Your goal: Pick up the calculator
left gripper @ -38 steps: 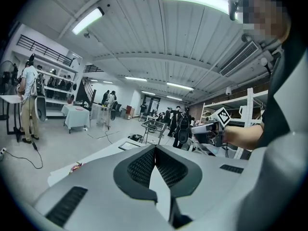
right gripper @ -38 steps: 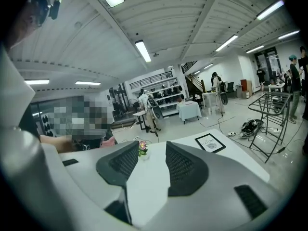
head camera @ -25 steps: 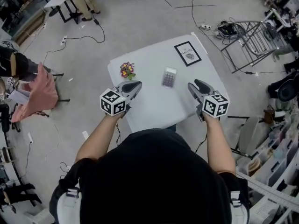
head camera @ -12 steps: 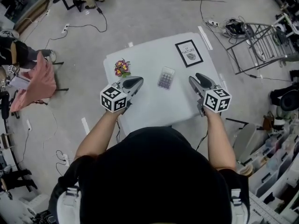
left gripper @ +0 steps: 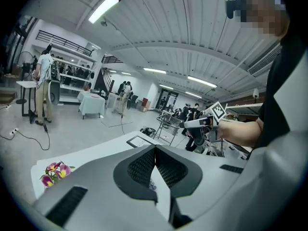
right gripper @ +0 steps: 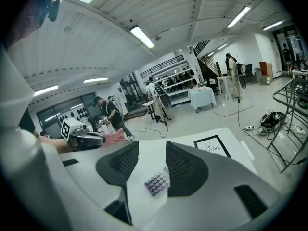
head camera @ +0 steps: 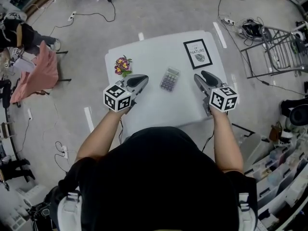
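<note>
A small grey calculator (head camera: 169,79) with purple keys lies flat near the middle of the white table (head camera: 159,107). My left gripper (head camera: 140,81) hovers over the table to the calculator's left, its jaws touching, nothing held. My right gripper (head camera: 199,77) hovers to the calculator's right, jaws apart and empty. In the right gripper view the calculator (right gripper: 157,182) shows on the table in the gap between the fingers (right gripper: 185,166), beyond their tips. In the left gripper view only a sliver of the calculator (left gripper: 152,185) peeks out below the shut jaws.
A small bunch of pink and yellow flowers (head camera: 121,65) lies at the table's left. A black-framed print (head camera: 198,53) lies at the far right corner. Cables (head camera: 91,14), a pink-draped chair (head camera: 36,77) and a metal rack (head camera: 279,47) surround the table on the floor.
The head view has shifted, so the table sits lower in frame. Both grippers hold about the same places beside the calculator, the left one shut and the right one open throughout.
</note>
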A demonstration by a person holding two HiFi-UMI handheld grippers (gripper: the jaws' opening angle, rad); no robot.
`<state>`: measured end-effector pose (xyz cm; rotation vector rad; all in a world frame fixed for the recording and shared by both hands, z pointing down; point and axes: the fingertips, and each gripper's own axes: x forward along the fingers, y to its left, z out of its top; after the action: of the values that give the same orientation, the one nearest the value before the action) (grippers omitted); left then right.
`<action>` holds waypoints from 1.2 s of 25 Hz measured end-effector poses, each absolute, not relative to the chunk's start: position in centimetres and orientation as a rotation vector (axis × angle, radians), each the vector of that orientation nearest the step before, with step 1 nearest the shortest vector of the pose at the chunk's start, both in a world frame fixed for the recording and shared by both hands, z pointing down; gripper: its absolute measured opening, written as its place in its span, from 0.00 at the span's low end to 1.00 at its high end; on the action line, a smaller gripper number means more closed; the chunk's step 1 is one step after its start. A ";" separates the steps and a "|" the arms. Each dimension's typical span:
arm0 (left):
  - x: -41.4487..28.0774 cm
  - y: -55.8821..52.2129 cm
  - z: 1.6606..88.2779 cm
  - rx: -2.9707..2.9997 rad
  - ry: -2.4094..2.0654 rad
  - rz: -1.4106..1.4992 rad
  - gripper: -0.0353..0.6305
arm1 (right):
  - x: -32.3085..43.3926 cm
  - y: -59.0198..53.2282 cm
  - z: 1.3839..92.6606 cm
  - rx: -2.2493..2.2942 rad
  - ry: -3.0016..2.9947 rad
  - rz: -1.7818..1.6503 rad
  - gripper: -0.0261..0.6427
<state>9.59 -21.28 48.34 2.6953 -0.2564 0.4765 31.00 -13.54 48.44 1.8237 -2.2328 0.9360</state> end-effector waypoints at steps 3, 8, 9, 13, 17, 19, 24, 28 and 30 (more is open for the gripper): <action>10.5 -21.8 49.4 2.675 -0.283 0.490 0.08 | 31.7 -15.1 49.7 1.778 -2.244 0.957 0.32; 12.1 -21.0 50.7 2.652 -0.300 0.516 0.08 | 33.3 -16.4 51.1 1.726 -2.252 0.976 0.32; 12.2 -21.0 51.0 2.647 -0.308 0.520 0.08 | 33.6 -16.7 51.5 1.713 -2.252 0.981 0.32; 12.2 -21.6 52.1 2.623 -0.359 0.523 0.08 | 34.5 -18.1 53.3 1.664 -2.242 0.998 0.32; 12.1 -21.4 53.4 2.603 -0.389 0.543 0.08 | 35.3 -18.7 55.4 1.627 -2.216 1.032 0.32; 12.3 -21.4 54.5 2.594 -0.400 0.559 0.08 | 35.6 -19.2 56.9 1.594 -2.203 1.043 0.32; 12.4 -21.3 57.5 2.561 -0.431 0.608 0.08 | 35.4 -20.9 60.1 1.501 -2.182 1.090 0.32; 12.6 -20.8 60.4 2.551 -0.424 0.674 0.08 | 34.7 -22.9 62.3 1.426 -2.167 1.118 0.32; 12.6 -20.4 61.8 2.547 -0.418 0.708 0.08 | 34.1 -23.6 63.4 1.388 -2.163 1.132 0.32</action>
<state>12.58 -20.36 61.77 2.5468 -0.4184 0.7077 34.14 -23.59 63.38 1.3881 -2.1631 1.1324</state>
